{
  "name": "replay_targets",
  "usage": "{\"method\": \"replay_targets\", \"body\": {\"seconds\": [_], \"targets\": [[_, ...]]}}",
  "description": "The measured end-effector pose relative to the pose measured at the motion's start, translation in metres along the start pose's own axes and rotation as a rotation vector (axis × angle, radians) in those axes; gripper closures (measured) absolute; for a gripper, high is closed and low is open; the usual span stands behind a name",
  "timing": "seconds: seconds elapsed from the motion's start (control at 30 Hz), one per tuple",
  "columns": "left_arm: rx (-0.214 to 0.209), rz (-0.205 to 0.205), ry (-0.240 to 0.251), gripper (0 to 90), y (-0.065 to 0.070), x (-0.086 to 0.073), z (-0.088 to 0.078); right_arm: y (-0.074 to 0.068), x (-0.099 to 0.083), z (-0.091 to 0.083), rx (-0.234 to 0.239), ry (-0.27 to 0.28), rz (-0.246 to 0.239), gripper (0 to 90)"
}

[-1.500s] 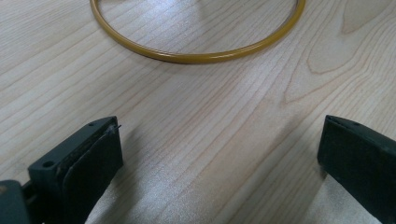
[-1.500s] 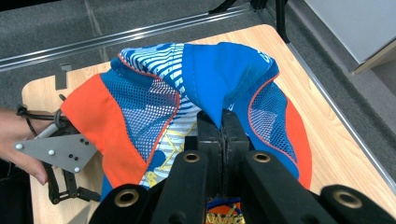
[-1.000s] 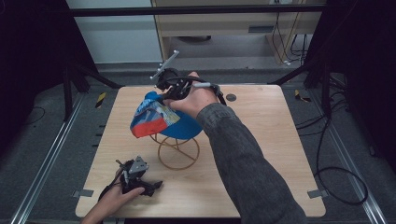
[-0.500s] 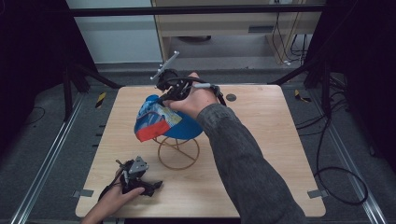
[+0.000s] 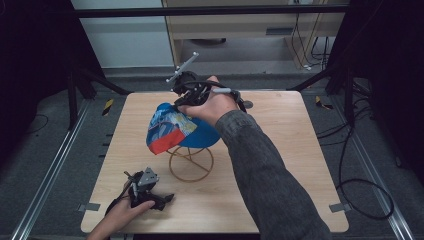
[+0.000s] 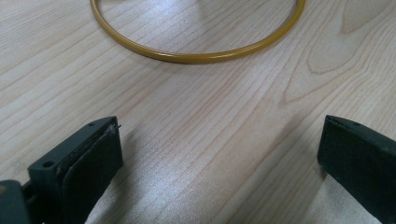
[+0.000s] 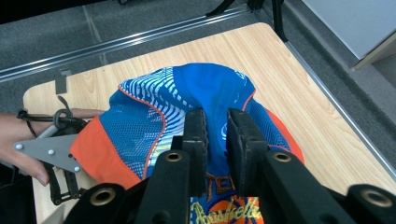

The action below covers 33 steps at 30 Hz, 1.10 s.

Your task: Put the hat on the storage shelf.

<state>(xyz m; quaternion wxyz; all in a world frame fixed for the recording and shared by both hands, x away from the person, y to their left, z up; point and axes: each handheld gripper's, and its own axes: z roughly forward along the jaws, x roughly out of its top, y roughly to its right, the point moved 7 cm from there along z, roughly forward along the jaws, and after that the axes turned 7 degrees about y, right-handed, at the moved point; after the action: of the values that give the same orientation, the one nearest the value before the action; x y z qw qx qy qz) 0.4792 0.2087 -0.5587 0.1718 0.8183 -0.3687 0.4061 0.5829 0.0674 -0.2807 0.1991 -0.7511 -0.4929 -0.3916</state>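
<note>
1. At the front left of the bench (image 5: 280, 165), seen from the high view, the left tongs (image 5: 167, 199) lie on the wood under the person's left hand (image 5: 122, 215).
2. In the left gripper view the 2 jaws of those tongs stand wide apart with bare wood between them, so they are released and grasp nothing.
3. Just past those jaws lies the yellow ring (image 6: 196, 57) that forms the base of the wire stand (image 5: 190, 162), apart from both pads.
4. The stand sits near the middle of the bench, and the cap (image 5: 172, 130) rests on top of it, blue with white stripes and an orange edge, tilted down toward the left.
5. The right tongs (image 7: 216, 135) are at the far side of the cap, held by the person's right hand (image 5: 212, 105), with a grey sleeve (image 5: 265, 175) crossing the bench from the lower right.
6. In the right gripper view their 2 jaws stand close together over the blue crown of the cap with a narrow gap; they have just been opening, and I cannot tell whether the pads press the cloth.
</note>
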Motion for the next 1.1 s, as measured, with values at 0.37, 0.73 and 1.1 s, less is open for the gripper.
{"method": "replay_targets", "body": {"seconds": [0.37, 0.73, 1.1], "targets": [[0.000, -0.001, 0.000, 0.0, 0.000, 0.000, 0.000, -0.004, 0.001, -0.003, 0.002, 0.009, 0.009, 68.4], [-0.001, -0.001, 0.000, 0.0, 0.000, 0.000, 0.000, -0.004, 0.002, -0.020, 0.001, 0.029, 0.022, 59.8], [-0.001, -0.001, 0.000, 0.0, 0.000, 0.000, 0.000, -0.004, -0.002, -0.037, -0.040, 0.060, 0.030, 30.8]]}}
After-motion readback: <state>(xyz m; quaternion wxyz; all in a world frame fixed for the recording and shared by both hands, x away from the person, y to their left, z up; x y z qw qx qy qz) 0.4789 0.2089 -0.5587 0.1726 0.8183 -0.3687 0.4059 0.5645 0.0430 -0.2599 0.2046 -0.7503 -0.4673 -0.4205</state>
